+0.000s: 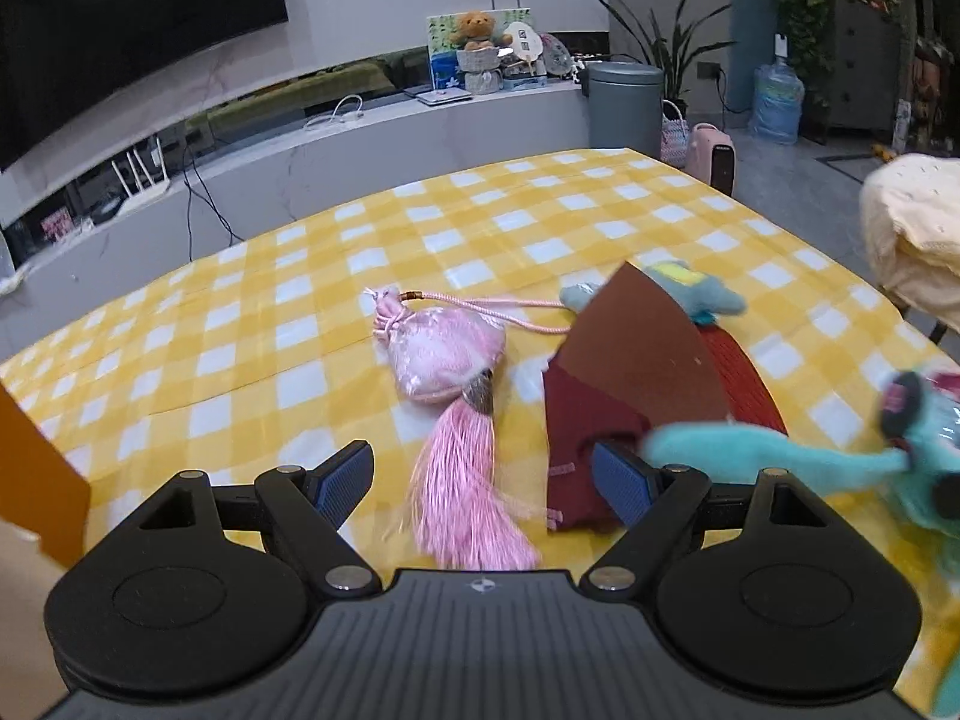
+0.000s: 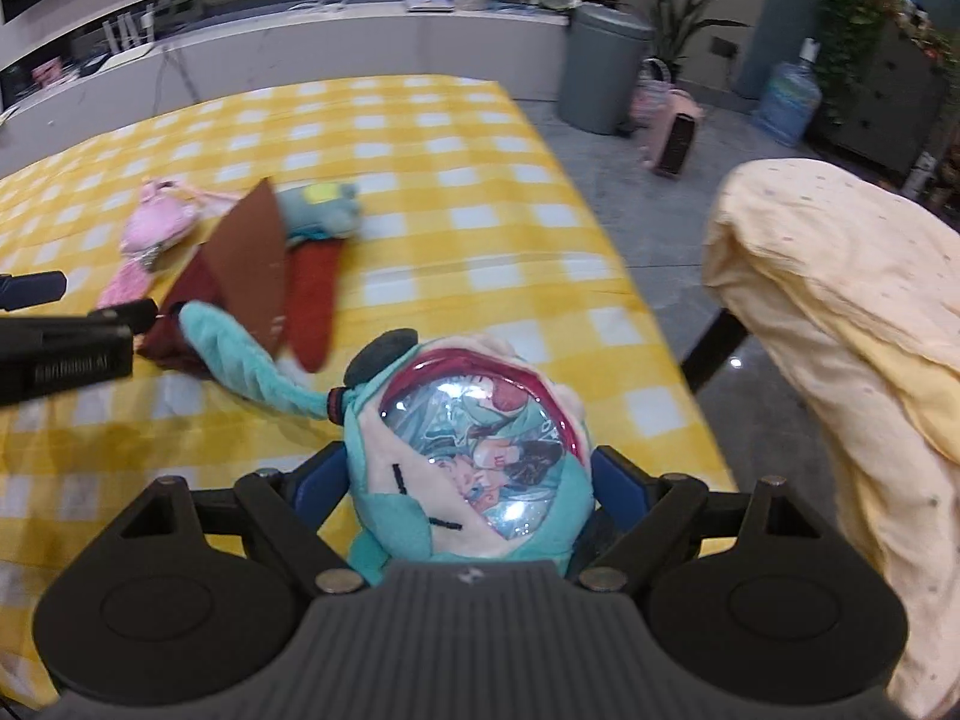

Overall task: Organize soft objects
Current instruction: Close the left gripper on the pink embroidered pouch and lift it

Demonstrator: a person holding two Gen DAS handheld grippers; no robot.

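Note:
My right gripper (image 2: 471, 480) is shut on a teal plush doll (image 2: 468, 456) with a clear picture window on its front; its long teal pigtail (image 2: 240, 360) trails left above the yellow checked tablecloth (image 2: 450, 180). The doll also shows at the right edge of the left wrist view (image 1: 924, 468). My left gripper (image 1: 483, 474) is open and empty, just above the pink tassel of a pink satin pouch (image 1: 441, 360). A dark red cloth (image 1: 582, 432) lies by its right finger, under a brown card (image 1: 636, 348). A small blue plush (image 1: 690, 291) lies behind.
A chair draped in pale yellow fabric (image 2: 840, 312) stands off the table's right edge. An orange box (image 1: 30, 480) sits at the left. Beyond the table are a grey bin (image 1: 624, 102), a pink heater (image 1: 711, 156) and a long white counter (image 1: 360, 138).

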